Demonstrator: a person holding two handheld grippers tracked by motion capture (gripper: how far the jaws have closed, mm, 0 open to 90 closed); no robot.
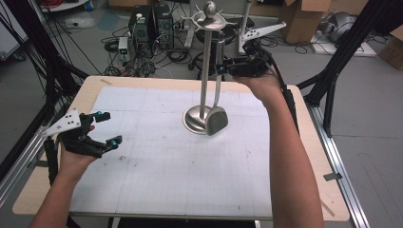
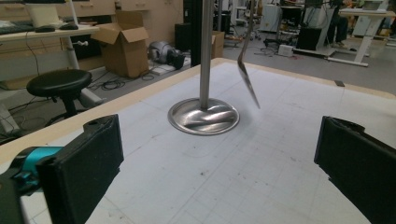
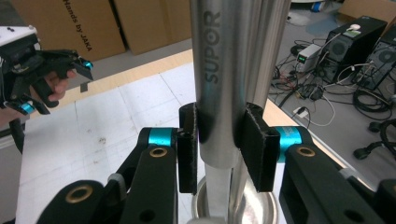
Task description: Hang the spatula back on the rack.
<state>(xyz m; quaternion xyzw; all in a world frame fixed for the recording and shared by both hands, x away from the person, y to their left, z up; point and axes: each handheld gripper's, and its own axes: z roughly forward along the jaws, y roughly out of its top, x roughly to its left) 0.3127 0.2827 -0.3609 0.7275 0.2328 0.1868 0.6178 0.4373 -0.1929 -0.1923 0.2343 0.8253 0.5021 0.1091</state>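
Note:
A steel utensil stand rises from a round base (image 1: 196,121) (image 2: 203,116) at the middle back of the white mat, with a ring of hooks (image 1: 209,20) on top of its pole. A steel spatula (image 1: 217,121) (image 2: 247,79) hangs nearly upright beside the pole, its blade low at the base's right edge. My right gripper (image 1: 223,66) (image 3: 219,140) is shut on the spatula's handle (image 3: 219,70), which is marked SUPOR, with both pads pressed on it. At the mat's left edge my left gripper (image 1: 110,128) (image 2: 217,163) is open, with nothing between its jaws.
The white gridded mat (image 1: 166,171) covers most of the wooden table (image 1: 313,156). Behind the table stand computer towers (image 1: 151,26) with cables and cardboard boxes (image 1: 304,16) on the floor. Black frame legs (image 1: 342,57) flank the table.

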